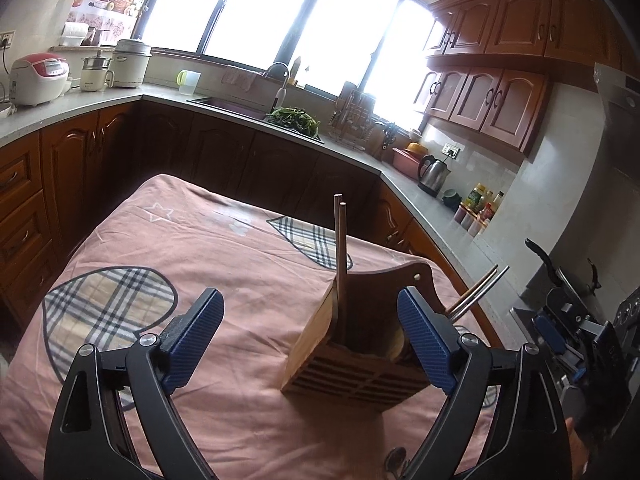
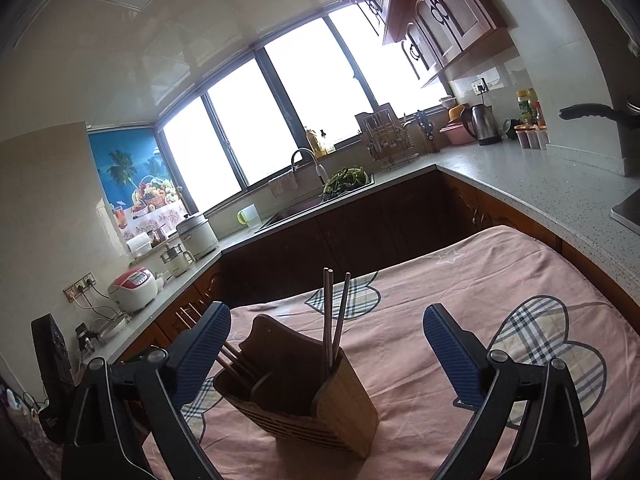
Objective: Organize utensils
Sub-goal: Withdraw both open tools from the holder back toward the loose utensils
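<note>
A wooden utensil holder (image 1: 352,344) stands on the pink tablecloth (image 1: 208,256). Brown chopsticks (image 1: 341,248) stand upright in one compartment, and metal chopsticks (image 1: 478,292) lean out of its right side. A spoon (image 1: 396,460) lies on the cloth near the front edge. My left gripper (image 1: 310,332) is open and empty, with the holder just inside its right finger. In the right wrist view the holder (image 2: 304,400) sits between and below my fingers, with chopsticks (image 2: 334,316) upright in it. My right gripper (image 2: 326,356) is open and empty; it also shows in the left wrist view (image 1: 568,336).
Kitchen counters (image 2: 540,184) wrap around the table on three sides, with a sink (image 1: 228,106), greens (image 1: 296,118), a kettle (image 1: 434,174), bottles (image 1: 480,204) and rice cookers (image 1: 38,78). Wooden cabinets (image 1: 492,96) hang at the upper right.
</note>
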`<state>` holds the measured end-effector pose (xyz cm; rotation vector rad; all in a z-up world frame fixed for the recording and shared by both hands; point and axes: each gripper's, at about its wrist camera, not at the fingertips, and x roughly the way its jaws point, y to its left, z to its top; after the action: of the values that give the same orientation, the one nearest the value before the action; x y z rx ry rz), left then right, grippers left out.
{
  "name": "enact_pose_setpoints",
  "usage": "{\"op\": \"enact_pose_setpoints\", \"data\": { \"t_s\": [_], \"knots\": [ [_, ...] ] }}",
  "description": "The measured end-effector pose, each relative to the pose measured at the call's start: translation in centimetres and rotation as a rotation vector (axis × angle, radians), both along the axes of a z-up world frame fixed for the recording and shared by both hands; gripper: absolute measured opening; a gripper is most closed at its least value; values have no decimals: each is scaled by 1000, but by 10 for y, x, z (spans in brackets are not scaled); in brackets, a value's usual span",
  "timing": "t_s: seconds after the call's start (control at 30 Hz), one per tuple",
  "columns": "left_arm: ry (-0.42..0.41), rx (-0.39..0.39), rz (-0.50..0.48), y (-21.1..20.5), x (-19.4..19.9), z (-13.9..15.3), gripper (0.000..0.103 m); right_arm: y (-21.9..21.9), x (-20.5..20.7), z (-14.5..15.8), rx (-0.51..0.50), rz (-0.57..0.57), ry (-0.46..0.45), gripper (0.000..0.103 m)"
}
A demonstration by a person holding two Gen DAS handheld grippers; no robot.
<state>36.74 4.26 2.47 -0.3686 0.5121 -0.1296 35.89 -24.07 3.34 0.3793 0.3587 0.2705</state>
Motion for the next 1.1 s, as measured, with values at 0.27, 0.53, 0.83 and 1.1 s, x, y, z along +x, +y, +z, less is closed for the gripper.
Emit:
{"op": "enact_pose_setpoints", "data": {
  "t_s": [0.27,0.53,0.83,1.1],
  "knots": [
    [45,2,-20,-4,-46,-7,93,-2,-38,-8,-15,18,45,99],
    [88,-10,-32,-3,-84,-20,93,-8,-77,-18,-26,30,89,99],
    [156,-12,-58,-7,-125,-43,93,-18,-113,-44,-16,28,169,99],
    [235,-4,-82,-16,-149,-72,93,-21,-141,-67,-47,35,212,99]
  ]
}}
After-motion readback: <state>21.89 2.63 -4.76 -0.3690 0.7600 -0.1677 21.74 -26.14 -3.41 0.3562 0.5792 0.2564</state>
